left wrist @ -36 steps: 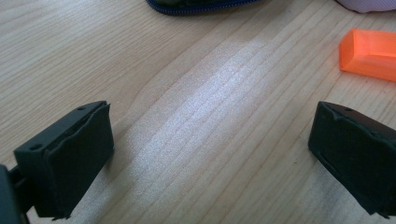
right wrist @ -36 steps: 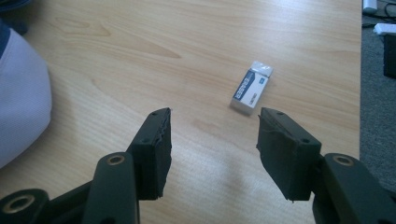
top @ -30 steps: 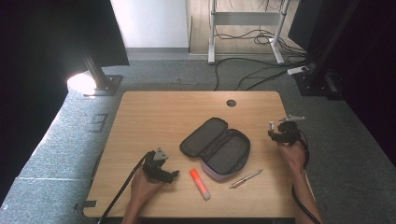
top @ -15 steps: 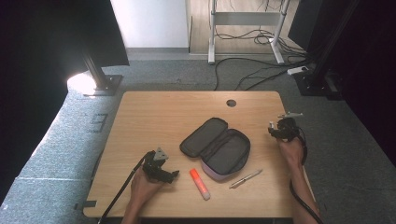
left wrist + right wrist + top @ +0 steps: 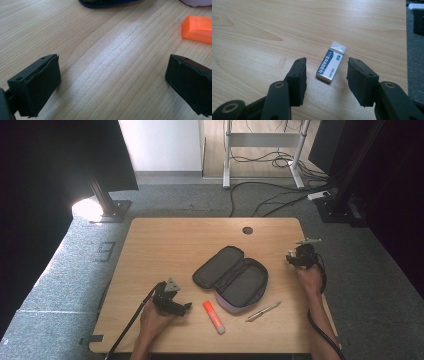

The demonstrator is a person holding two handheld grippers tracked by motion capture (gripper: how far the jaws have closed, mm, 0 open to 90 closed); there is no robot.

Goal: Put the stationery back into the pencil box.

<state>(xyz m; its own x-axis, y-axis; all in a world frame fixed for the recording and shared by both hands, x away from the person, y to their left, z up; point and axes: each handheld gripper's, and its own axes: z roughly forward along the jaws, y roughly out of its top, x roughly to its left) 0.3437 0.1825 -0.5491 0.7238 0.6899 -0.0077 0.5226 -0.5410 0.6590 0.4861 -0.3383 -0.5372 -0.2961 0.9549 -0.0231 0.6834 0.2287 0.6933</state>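
— How many things lie on the light wooden surface [image 5: 165, 245]?

— Four: one open black zip pencil case [image 5: 232, 277] at the centre, one orange highlighter [image 5: 213, 317] at its 7 o'clock, one silver pen [image 5: 263, 311] at 5, and one white sleeved rectangular eraser [image 5: 331, 62] near the 3 o'clock edge.

— And the grippers?

— Two. The right gripper [image 5: 326, 75] has its jaws spread either side of the eraser, not touching it — they have just been closing. The left gripper [image 5: 112, 82], at 8 o'clock, is spread wide over bare wood.

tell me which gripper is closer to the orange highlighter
Left. The left gripper sits just beside the orange highlighter, jaws open toward it. The right gripper is far across the table, beyond the pencil case, over an eraser.
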